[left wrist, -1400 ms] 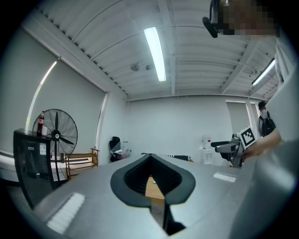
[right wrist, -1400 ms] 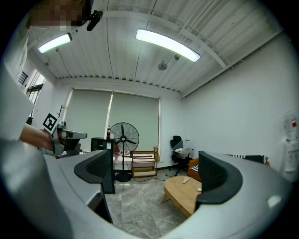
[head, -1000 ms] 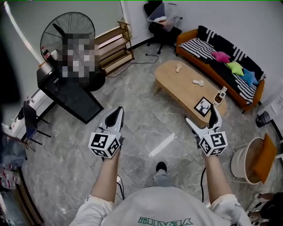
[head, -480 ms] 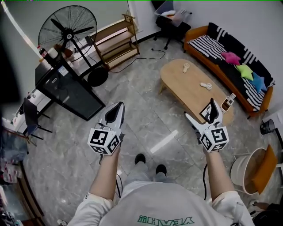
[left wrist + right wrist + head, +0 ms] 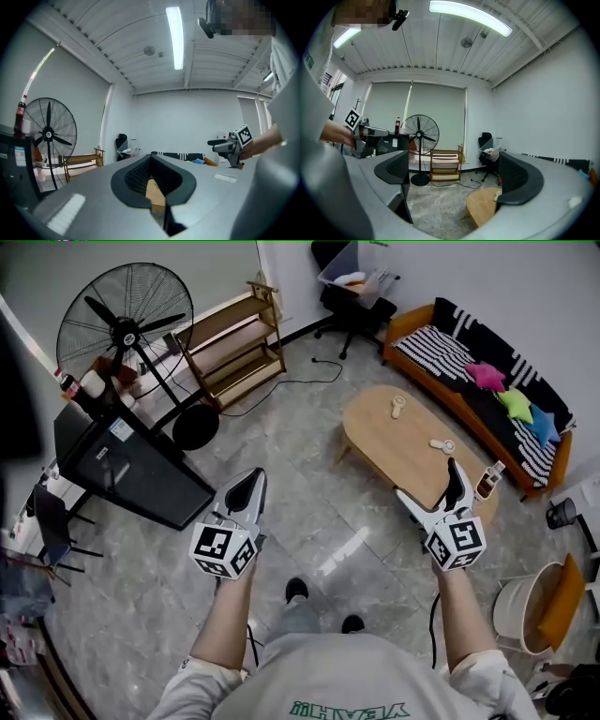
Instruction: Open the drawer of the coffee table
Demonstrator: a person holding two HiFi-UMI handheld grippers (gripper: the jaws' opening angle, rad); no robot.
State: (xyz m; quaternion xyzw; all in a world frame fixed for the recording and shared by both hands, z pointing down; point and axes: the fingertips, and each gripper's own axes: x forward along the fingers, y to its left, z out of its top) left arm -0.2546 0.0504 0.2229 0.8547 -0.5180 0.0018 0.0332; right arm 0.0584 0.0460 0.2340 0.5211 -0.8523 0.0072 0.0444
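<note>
The coffee table (image 5: 398, 442) stands ahead and to my right on the grey tiled floor (image 5: 309, 502), its long side running beside the orange sofa (image 5: 441, 381). It is a light wooden oval with a few small objects (image 5: 442, 444) lying on top. From here I cannot make out its drawer.

The right gripper (image 5: 429, 489) hovers above the near end of the table, touching nothing. In the right gripper view its jaws stand wide apart with nothing between them. Through the gap I see only open floor, the rounded end of the table, a wooden shelf unit (image 5: 445, 165) and a standing fan (image 5: 419, 135) by the far wall.

The left gripper (image 5: 247, 491) is held out over bare floor, well apart from the table. In its own view the dark pads (image 5: 136, 176) are drawn together, leaving only a thin slit with a sliver of tan showing through, and they clamp nothing.

The head view alone gives me the layout: striped sofa cover, pink, green and blue cushions (image 5: 514, 401), a black cabinet (image 5: 122, 470) at the left and a white tub (image 5: 520, 592) at the lower right. The gripper views add what it cannot, namely the ceiling strip lights (image 5: 174, 37) and each gripper seen side-on from the other. The right one appears level at the edge of the left gripper view.
</note>
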